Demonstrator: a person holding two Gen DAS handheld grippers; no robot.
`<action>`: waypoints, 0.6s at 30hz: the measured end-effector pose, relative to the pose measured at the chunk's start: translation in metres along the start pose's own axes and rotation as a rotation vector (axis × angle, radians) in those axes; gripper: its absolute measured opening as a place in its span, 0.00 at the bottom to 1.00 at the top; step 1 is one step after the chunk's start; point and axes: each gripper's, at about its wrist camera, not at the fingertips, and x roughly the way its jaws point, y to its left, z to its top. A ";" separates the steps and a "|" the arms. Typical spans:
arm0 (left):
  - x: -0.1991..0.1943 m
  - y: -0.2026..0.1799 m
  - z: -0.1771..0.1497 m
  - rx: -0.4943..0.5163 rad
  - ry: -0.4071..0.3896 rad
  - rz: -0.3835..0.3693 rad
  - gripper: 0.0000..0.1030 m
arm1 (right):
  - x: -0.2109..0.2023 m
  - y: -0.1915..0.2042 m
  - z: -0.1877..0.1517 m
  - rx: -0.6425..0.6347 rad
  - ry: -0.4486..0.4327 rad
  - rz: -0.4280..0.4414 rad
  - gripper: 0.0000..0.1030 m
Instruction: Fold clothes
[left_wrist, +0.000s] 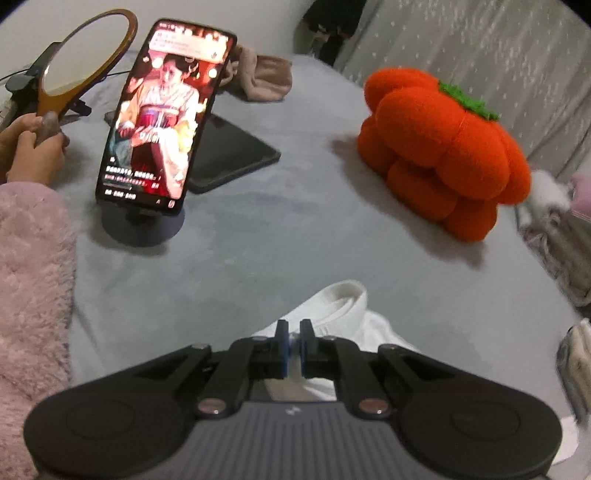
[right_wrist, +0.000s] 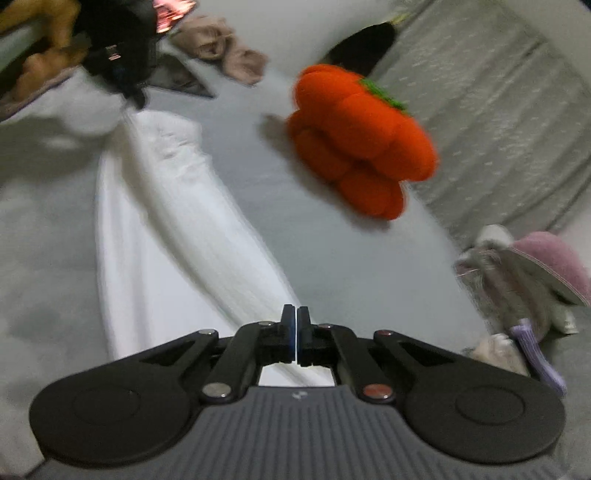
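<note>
One white garment (right_wrist: 159, 229) lies stretched in a long band across the grey bed (left_wrist: 295, 236), running from the near edge toward the far left part of the bed. Its thick folded end (left_wrist: 343, 299) bunches up just ahead of the left gripper (left_wrist: 294, 345), whose fingers are clenched on a fold of this white cloth, a sliver of fabric showing between the blue pads. In the right wrist view the right gripper (right_wrist: 296, 338) has its fingers pressed fully together at the garment's near right edge; the picture is blurred, so I cannot tell whether any cloth is caught between them.

One orange pumpkin-shaped plush (left_wrist: 439, 151) with a green top sits toward the right side of the bed, well apart from the garment. One phone (left_wrist: 162, 118) stands upright on a round stand near the far left, its screen lit with a video; the lines of writing on it are too small to read. One dark tablet (left_wrist: 236, 155) lies flat just behind it. One oval hand mirror (left_wrist: 85, 55) is held by a person's hand (left_wrist: 33, 151) at the far left corner, beside a fluffy pink sleeve (left_wrist: 33, 295). One crumpled beige cloth (left_wrist: 262, 79) rests at the bed's far edge. At the right edge of the bed, one grey plush toy in a pink hat (right_wrist: 528, 280) lies on its side.
</note>
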 end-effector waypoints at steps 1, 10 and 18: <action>0.002 0.000 -0.001 0.014 0.008 0.011 0.05 | 0.002 0.003 -0.001 -0.002 0.013 0.039 0.00; 0.004 -0.005 -0.007 0.078 0.012 0.044 0.06 | 0.023 0.006 -0.003 0.031 0.051 0.098 0.40; -0.001 -0.004 -0.006 0.036 -0.006 0.012 0.06 | 0.035 -0.002 -0.007 0.086 0.062 0.076 0.45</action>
